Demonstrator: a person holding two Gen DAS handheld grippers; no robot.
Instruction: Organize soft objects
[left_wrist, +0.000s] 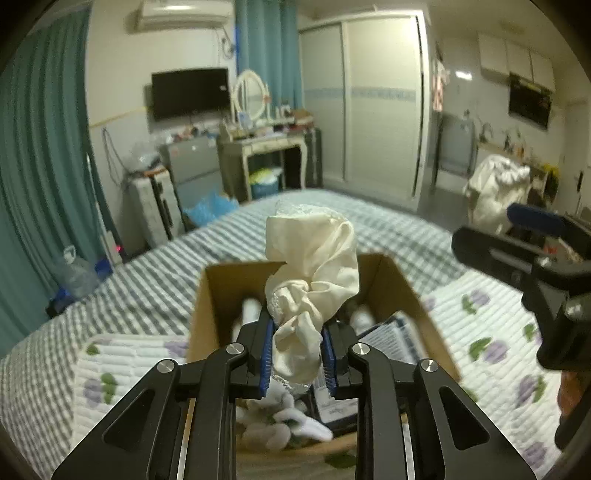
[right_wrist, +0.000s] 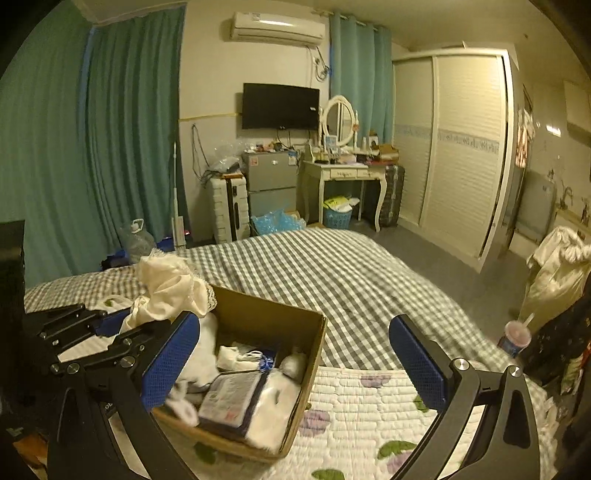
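Note:
My left gripper (left_wrist: 297, 350) is shut on a bunched cream cloth (left_wrist: 314, 280) with lace trim and holds it over an open cardboard box (left_wrist: 218, 291) on the bed. The box holds white socks (left_wrist: 295, 421) and a flat packet (right_wrist: 231, 400). In the right wrist view the box (right_wrist: 273, 317) is at lower left, with the cream cloth (right_wrist: 168, 284) and the left gripper (right_wrist: 110, 325) at its left rim. My right gripper (right_wrist: 295, 362) is open and empty, above the box's right side. It also shows at the right of the left wrist view (left_wrist: 524, 254).
The box rests on a white quilted mat with purple flowers (right_wrist: 365, 413) on a grey checked bed (right_wrist: 332, 269). Beyond are a vanity desk (right_wrist: 343, 173), a suitcase (right_wrist: 229, 206), a wardrobe (right_wrist: 454, 155) and teal curtains (right_wrist: 110, 129). A drink cup (right_wrist: 515, 338) stands at right.

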